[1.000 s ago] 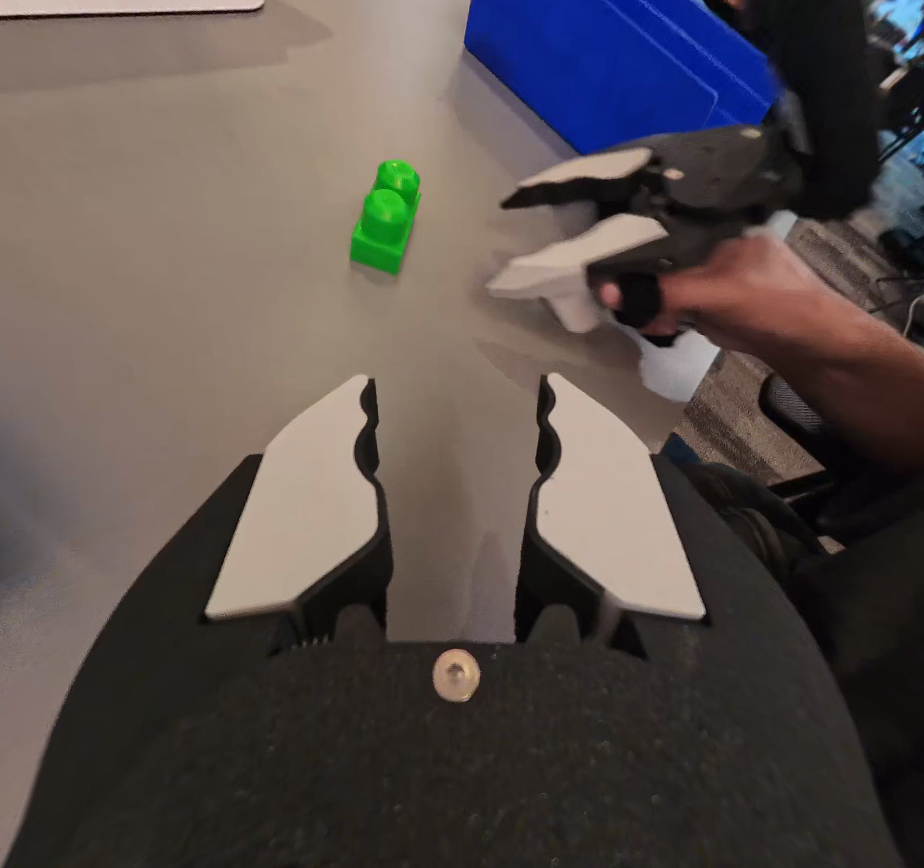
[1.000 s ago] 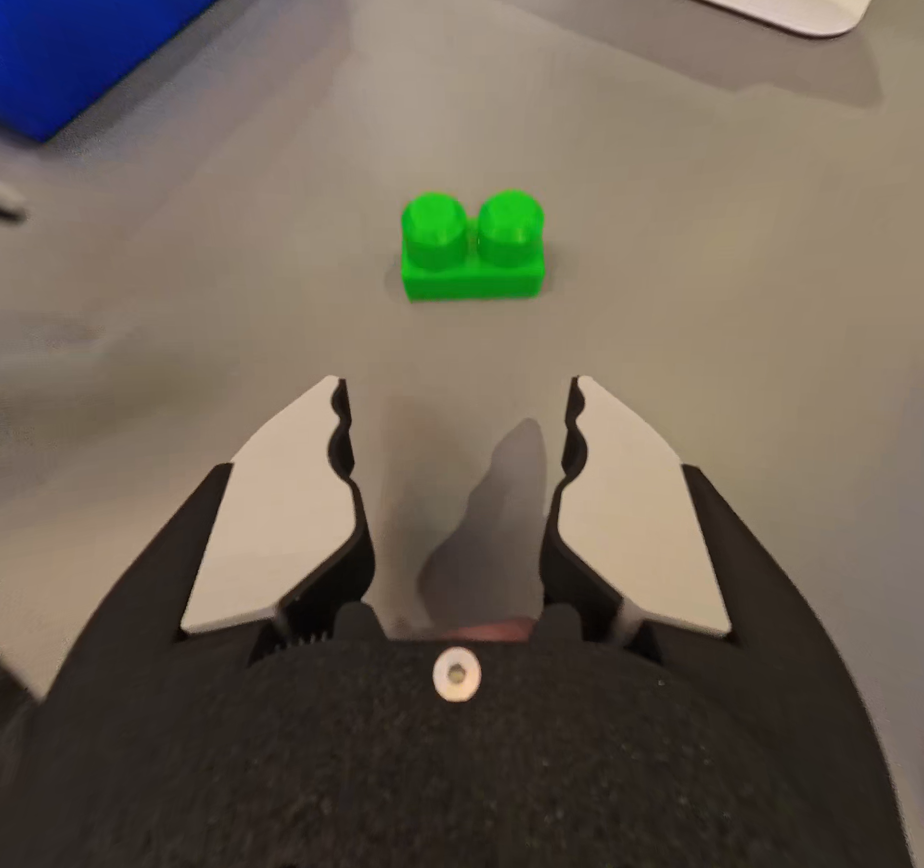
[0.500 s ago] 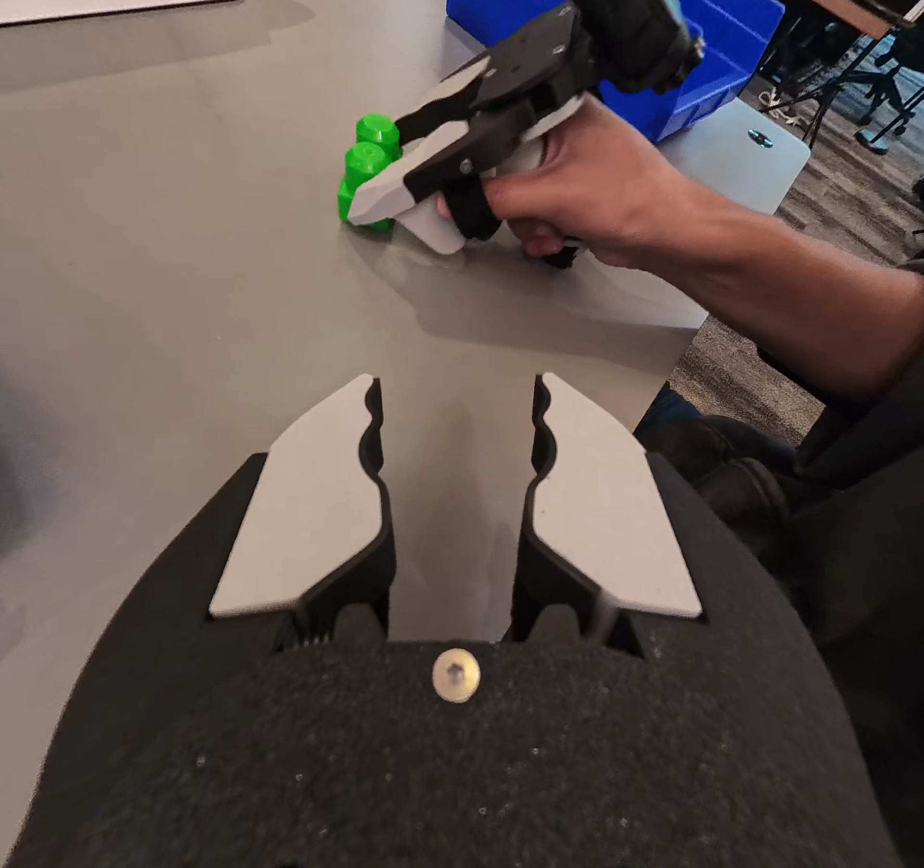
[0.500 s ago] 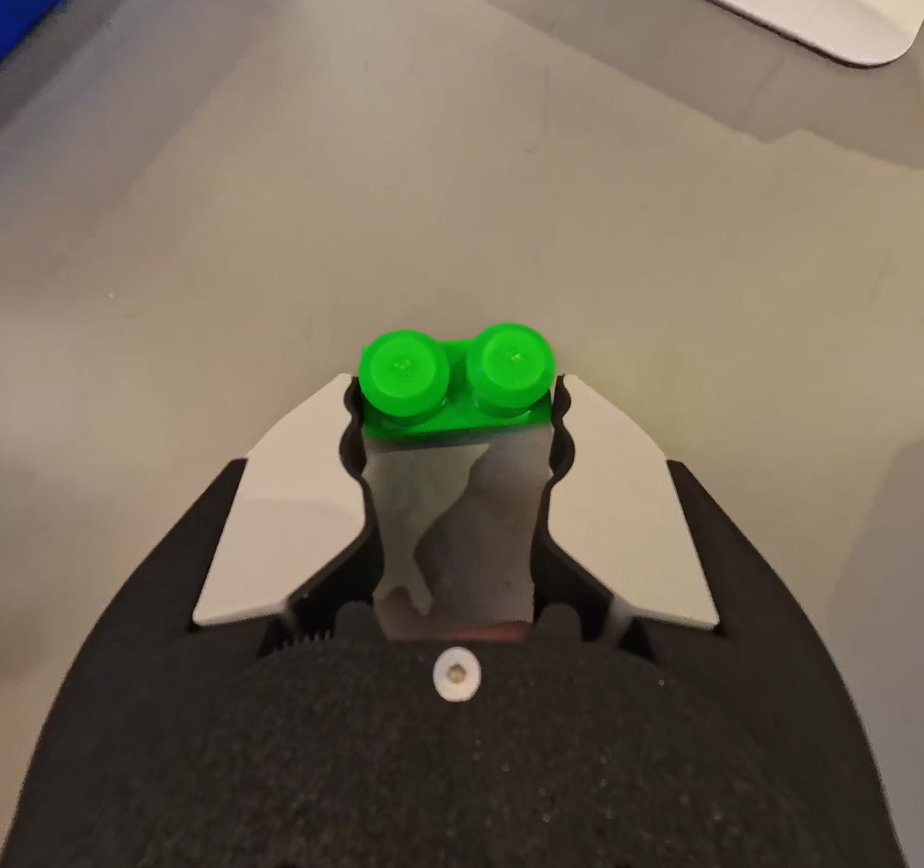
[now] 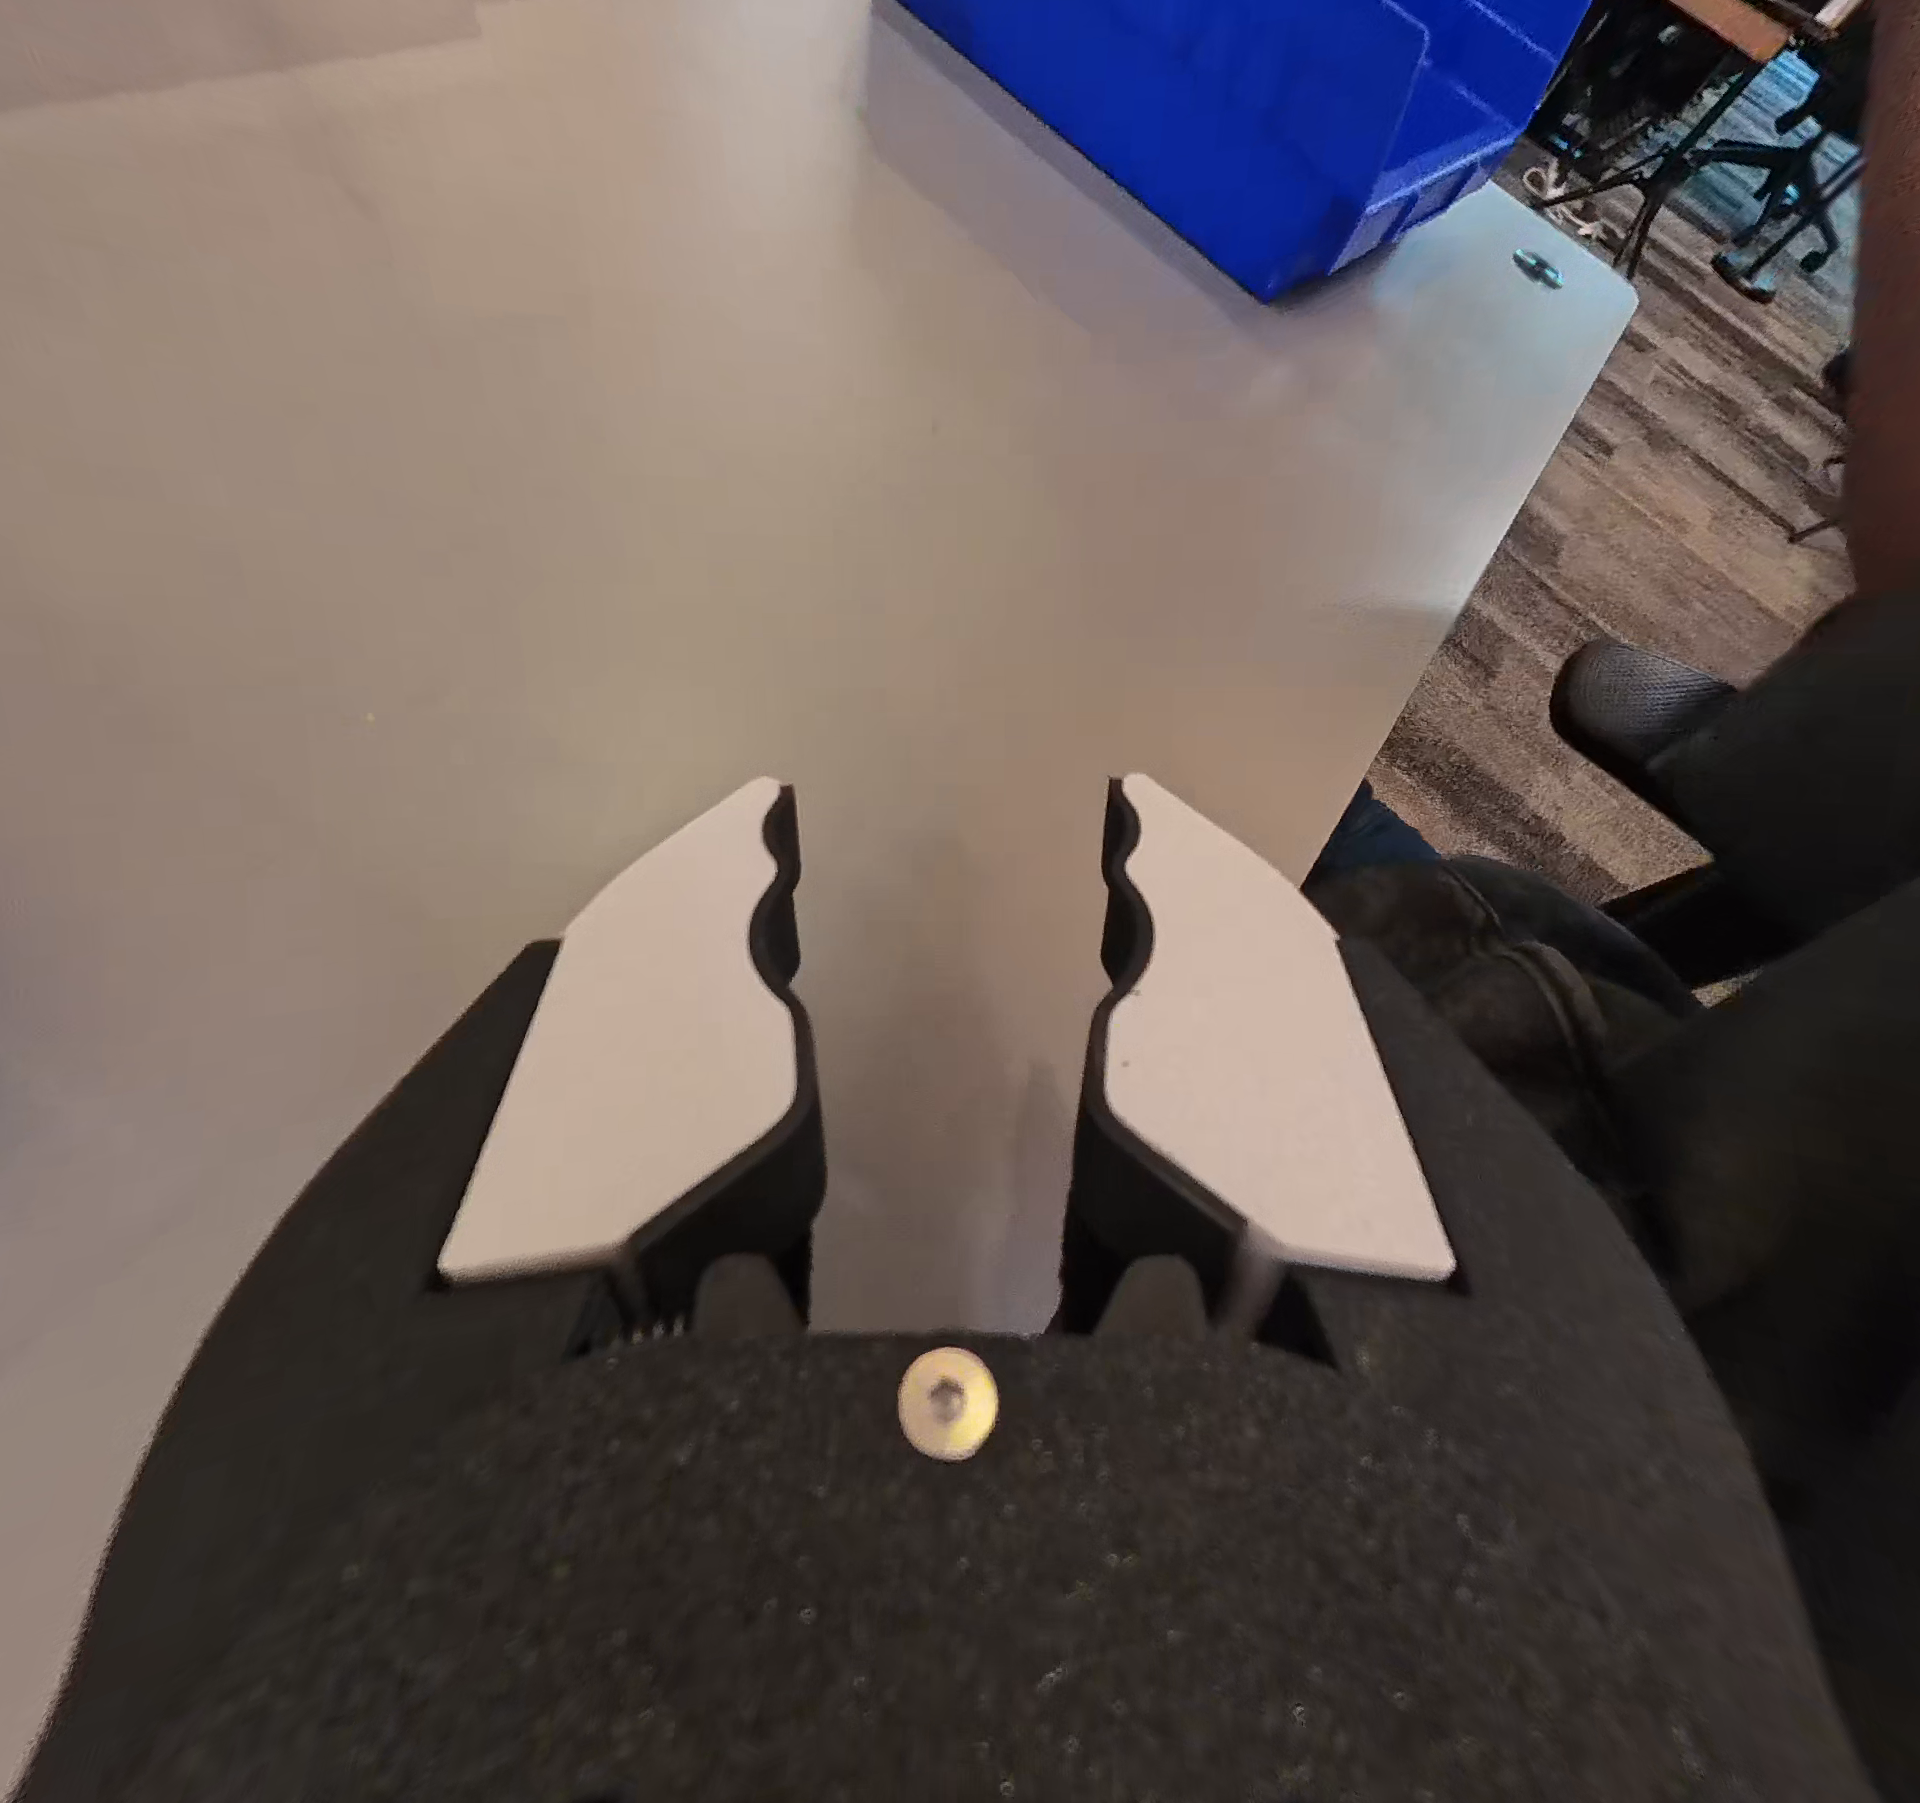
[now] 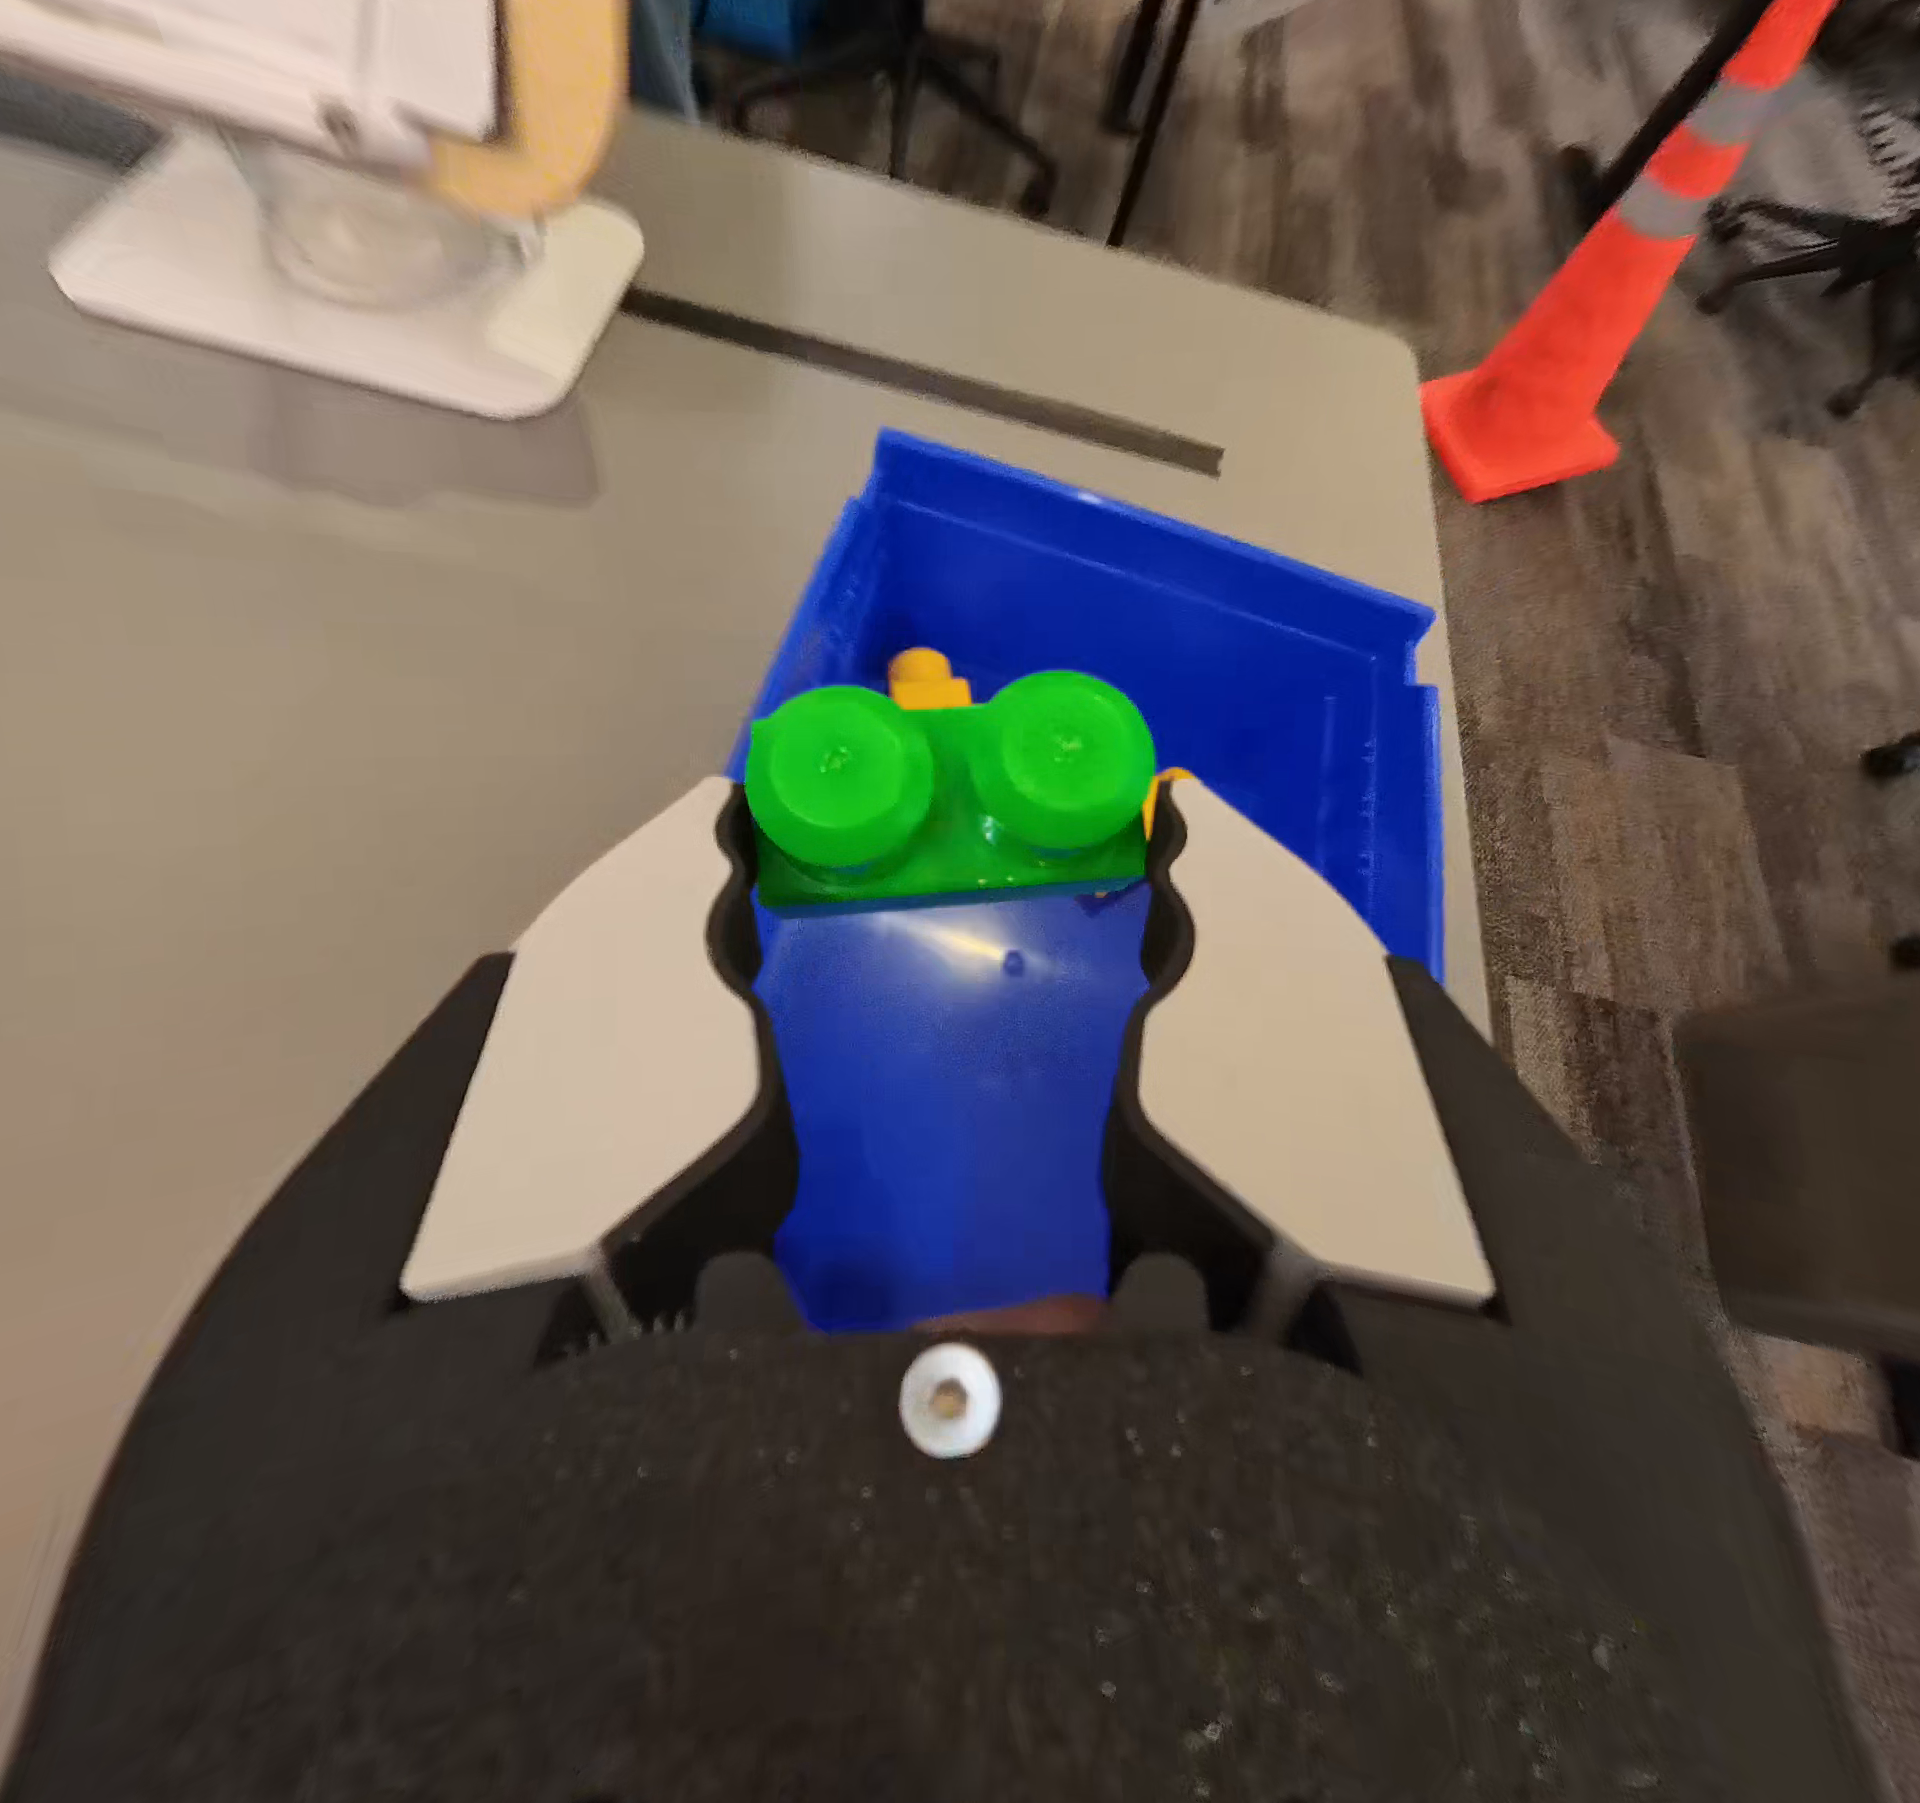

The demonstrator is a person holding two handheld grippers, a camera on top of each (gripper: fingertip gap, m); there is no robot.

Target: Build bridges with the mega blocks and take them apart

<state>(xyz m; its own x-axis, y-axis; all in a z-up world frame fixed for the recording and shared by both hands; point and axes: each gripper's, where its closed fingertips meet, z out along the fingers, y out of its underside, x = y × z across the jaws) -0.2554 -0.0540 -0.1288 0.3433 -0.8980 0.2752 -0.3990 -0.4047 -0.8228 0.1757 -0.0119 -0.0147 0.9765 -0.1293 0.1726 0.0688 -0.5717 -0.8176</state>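
Note:
My right gripper (image 6: 948,797) is shut on a green two-stud block (image 6: 948,797), held by its ends between the fingertips, above the open blue bin (image 6: 1299,641). An orange block (image 6: 928,678) lies inside the bin behind the green one; most of the bin floor is hidden by my gripper. My left gripper (image 5: 948,797) is open and empty, low over the bare grey table (image 5: 468,506) near its front right edge. The blue bin also shows in the left wrist view (image 5: 1195,70) at the far right.
A white monitor stand (image 6: 343,299) sits on the table at the far left. An orange traffic cone (image 6: 1621,247) stands on the floor beyond the table. A cable slot (image 6: 914,382) runs behind the bin. The table edge (image 5: 1475,631) drops off on the right. Spacing between my two grippers at the tips: around 45 cm.
My right gripper closed on the green block, lifted it off the table and carried it over the blue bin. The right hand and block have left the left wrist view.

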